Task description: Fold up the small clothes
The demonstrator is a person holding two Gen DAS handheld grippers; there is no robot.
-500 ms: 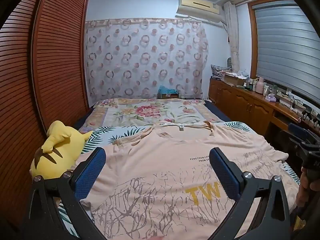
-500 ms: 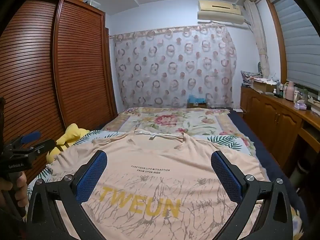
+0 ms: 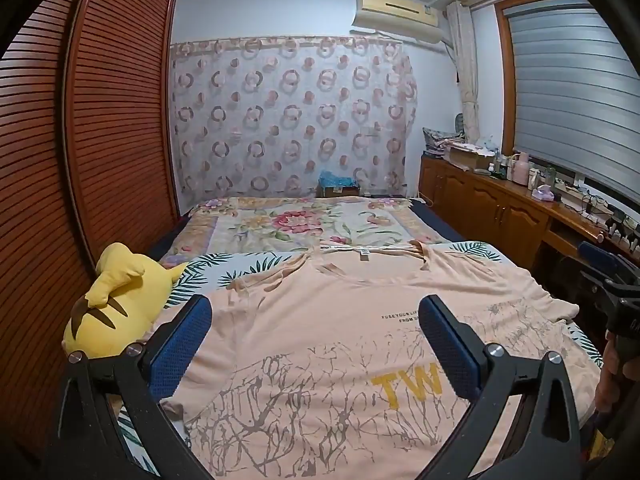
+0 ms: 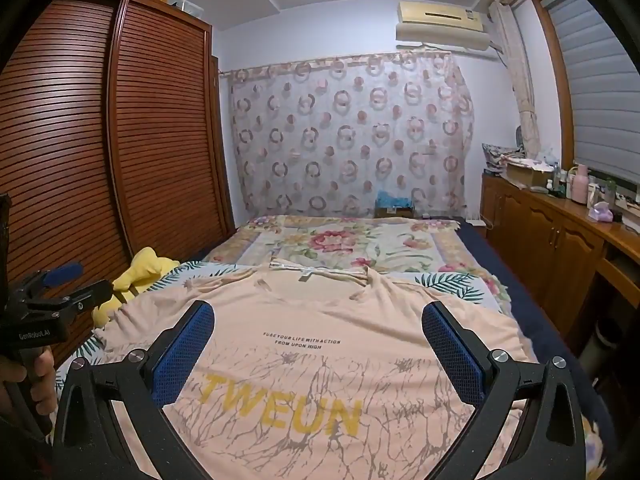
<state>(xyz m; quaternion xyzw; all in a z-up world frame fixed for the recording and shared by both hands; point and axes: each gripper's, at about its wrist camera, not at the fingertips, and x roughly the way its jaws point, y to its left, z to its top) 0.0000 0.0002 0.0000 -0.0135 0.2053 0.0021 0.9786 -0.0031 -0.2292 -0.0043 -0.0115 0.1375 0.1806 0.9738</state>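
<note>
Bedroom bed (image 4: 460, 248) between slatted wardrobe (image 4: 72, 168) and wooden counter (image 4: 560, 232), soft peach T-shirt (image 4: 320, 320) lay flat across it, left gripper (image 3: 316, 332) and right gripper (image 4: 318, 336) hovered above, padded blue fingers (image 4: 186, 352) spread wide, holding nothing, yellow plush toy (image 3: 116, 300) at left edge

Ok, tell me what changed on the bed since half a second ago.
Nothing visibly changed. The peach T-shirt lies spread flat on the bed as before, the yellow plush toy sits at its side, and the left gripper and right gripper hover over the shirt, open and empty.
</note>
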